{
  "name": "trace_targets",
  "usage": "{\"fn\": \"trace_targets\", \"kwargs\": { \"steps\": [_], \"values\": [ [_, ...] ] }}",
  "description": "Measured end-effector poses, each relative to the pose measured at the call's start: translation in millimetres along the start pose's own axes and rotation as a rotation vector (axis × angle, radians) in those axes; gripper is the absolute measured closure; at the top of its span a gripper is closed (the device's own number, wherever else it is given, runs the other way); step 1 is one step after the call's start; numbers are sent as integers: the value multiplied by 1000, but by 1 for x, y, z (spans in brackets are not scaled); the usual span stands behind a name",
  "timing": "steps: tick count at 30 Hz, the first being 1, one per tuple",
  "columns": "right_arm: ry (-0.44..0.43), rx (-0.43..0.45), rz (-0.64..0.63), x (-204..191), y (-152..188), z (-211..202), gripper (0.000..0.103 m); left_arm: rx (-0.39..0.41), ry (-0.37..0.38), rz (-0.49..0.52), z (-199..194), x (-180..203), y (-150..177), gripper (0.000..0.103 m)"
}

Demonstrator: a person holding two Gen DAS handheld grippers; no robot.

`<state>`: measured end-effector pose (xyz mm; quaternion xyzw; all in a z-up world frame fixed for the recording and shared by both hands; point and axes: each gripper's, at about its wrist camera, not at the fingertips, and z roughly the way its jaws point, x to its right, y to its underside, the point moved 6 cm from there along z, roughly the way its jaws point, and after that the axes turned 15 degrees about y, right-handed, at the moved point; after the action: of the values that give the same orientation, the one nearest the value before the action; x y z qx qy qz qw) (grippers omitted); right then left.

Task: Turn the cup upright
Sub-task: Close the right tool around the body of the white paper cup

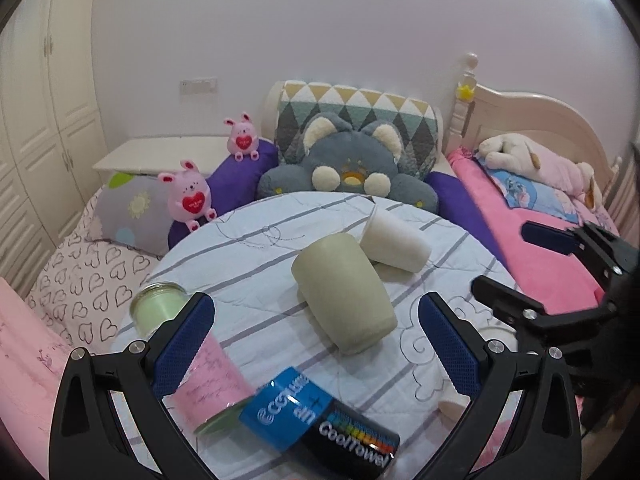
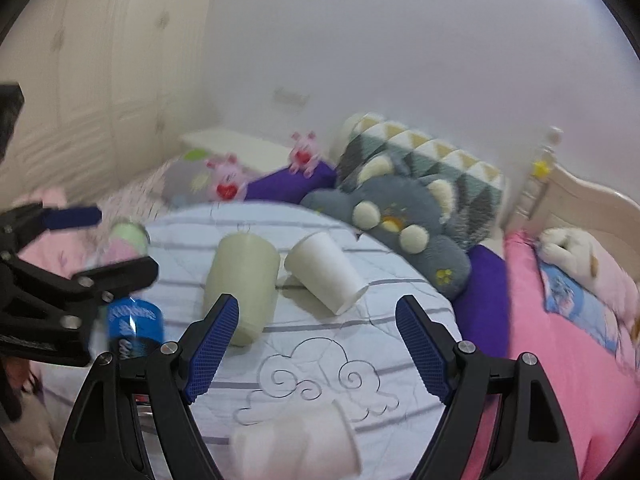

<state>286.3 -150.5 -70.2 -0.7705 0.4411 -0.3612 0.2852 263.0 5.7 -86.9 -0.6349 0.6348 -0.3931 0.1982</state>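
A pale green cup (image 1: 344, 292) lies on its side on the striped quilted surface (image 1: 280, 344), base toward the back; it also shows in the right wrist view (image 2: 244, 284). A white cup (image 1: 396, 244) lies on its side just behind it, also in the right wrist view (image 2: 326, 276). Another white cup (image 2: 296, 444) lies near the front edge. My left gripper (image 1: 316, 348) is open and empty, just in front of the green cup. My right gripper (image 2: 316, 344) is open and empty, to the right of the green cup and in front of the white one.
A blue and black Cool Towel canister (image 1: 320, 424) and a pink tumbler (image 1: 212, 380) lie at the front left. A glass jar (image 1: 158, 306) stands at the left. Plush toys (image 1: 348, 168) and pillows crowd the back. A pink bed (image 1: 540, 256) lies to the right.
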Motion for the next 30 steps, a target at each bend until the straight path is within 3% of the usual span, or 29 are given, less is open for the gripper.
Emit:
{"fn": "trace_targets", "kwargs": {
  "steps": [7,18,25,29,30],
  "values": [
    [-83,-115,-148,-7,-1,63,21,-71,-37,-29,40,-18,-7,0],
    [-164,-250,-272,-21,-7,132,21,-182,-69,-80,92,-39,-7,0],
    [-205,-323,-286,-25,3,168,21,-180,-35,-99,96,-42,-8,0],
    [-265,-343,-206,-21,1,167,22,-170,-22,-109,96,-42,-8,0],
    [-285,-351,-184,-21,0,166,27,-171,-13,-112,96,-41,-8,0]
  ]
}}
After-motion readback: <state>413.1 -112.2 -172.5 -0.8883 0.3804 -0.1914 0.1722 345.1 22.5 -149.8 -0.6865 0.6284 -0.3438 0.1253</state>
